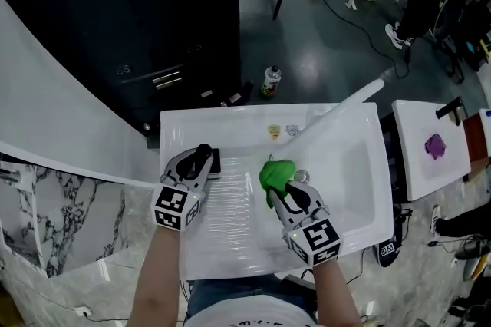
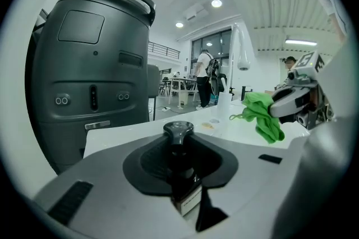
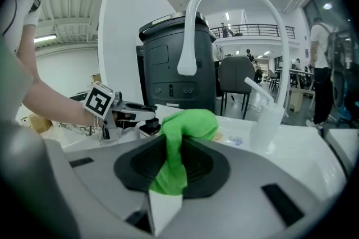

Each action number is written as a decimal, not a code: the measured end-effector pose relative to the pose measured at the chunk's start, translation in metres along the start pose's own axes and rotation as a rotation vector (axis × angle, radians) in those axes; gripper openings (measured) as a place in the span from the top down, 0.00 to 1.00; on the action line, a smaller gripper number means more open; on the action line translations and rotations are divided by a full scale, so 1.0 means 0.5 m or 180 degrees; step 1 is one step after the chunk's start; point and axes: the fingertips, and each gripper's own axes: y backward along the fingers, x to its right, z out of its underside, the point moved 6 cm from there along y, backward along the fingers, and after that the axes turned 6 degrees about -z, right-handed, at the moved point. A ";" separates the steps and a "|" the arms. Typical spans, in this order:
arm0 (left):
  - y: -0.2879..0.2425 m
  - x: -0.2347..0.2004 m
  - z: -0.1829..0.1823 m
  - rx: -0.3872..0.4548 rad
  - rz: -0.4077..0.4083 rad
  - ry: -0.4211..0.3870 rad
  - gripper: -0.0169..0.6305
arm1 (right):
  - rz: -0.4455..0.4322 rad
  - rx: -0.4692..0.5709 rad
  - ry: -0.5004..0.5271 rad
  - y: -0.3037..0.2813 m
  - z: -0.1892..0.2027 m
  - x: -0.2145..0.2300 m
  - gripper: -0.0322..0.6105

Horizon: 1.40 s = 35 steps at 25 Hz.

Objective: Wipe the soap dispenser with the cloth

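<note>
Pre-wipe: we have both items gripped, but the cloth (image 1: 275, 173) is not yet on the dispenser (image 2: 178, 131). Next we bring the two together.
Workshop room with a grey floor (image 1: 330, 34); a black unit (image 2: 90, 64) stands behind the white sink (image 1: 360, 195) and faucet (image 1: 345, 103). Left gripper (image 1: 205, 156) is nearly closed, clamped on the dispenser at the sink's left side. Right gripper (image 1: 285, 189) pinches the cloth over the basin, near the dispenser but apart.

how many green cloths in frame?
1. The green cloth is clamped in the right gripper over the white sink. A purple item on the side counter might be another cloth; can't tell.
</note>
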 end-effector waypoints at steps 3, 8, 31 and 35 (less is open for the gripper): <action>0.013 0.004 -0.015 0.0003 -0.0073 0.0111 0.83 | -0.0014 0.0027 0.0030 0.005 -0.010 0.010 0.81; 0.039 0.023 -0.063 -0.0048 -0.0123 0.0218 0.83 | -0.0035 0.0117 -0.0066 0.016 -0.021 0.018 0.81; 0.144 0.038 -0.217 -0.0746 0.0044 0.1912 0.83 | 0.0420 0.0563 -0.0010 0.076 -0.137 -0.141 0.81; 0.151 0.041 -0.214 -0.0751 -0.0057 0.1864 0.83 | 0.0256 0.0604 0.0087 0.072 -0.157 -0.180 0.81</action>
